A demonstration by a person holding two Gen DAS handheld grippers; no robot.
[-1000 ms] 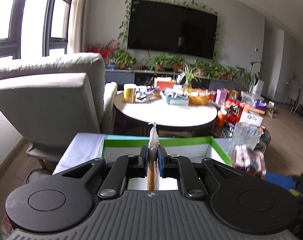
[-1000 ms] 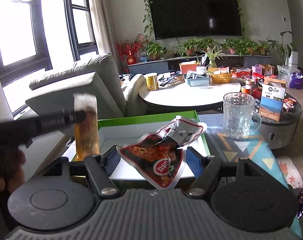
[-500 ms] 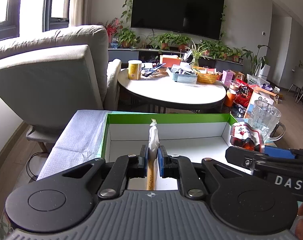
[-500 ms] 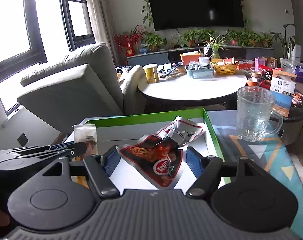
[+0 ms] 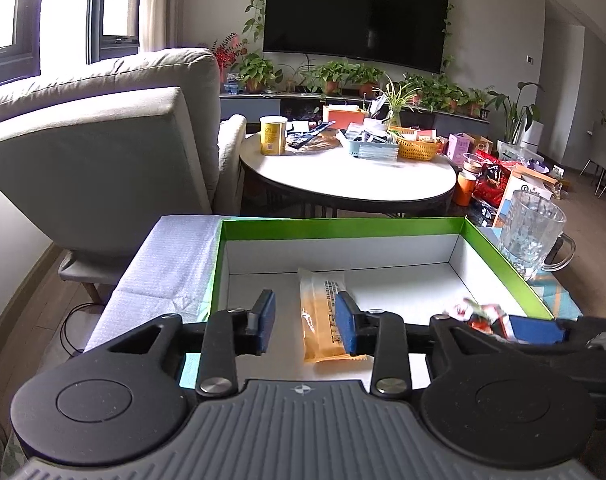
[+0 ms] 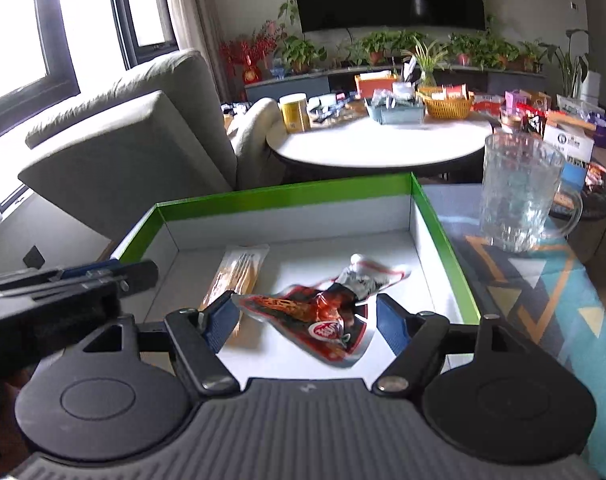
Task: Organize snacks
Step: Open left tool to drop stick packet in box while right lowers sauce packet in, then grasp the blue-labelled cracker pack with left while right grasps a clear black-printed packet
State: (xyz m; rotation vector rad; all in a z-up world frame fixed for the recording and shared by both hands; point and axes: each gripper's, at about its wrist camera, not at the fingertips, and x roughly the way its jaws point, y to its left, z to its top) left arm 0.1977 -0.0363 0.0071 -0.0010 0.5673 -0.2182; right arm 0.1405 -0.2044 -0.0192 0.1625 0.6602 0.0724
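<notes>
The yellow snack packet [image 5: 323, 316], held upright between the fingers of the left gripper [image 5: 306, 322] a moment ago, is now released: the jaws have just been opening, and the packet is seen lying flat on the floor of the green-rimmed box [image 5: 343, 227], between the parted fingers and untouched by them. One snack is thus judged to be delivered. The red snack bag [image 6: 323, 312] is grasped crumpled between the fingers of the right gripper [image 6: 307, 320], above the box floor and just right of the packet, so its placing is judged not yet done. Dark print on the packet cannot be read; a round red logo on the bag is too blurred to read.
</notes>
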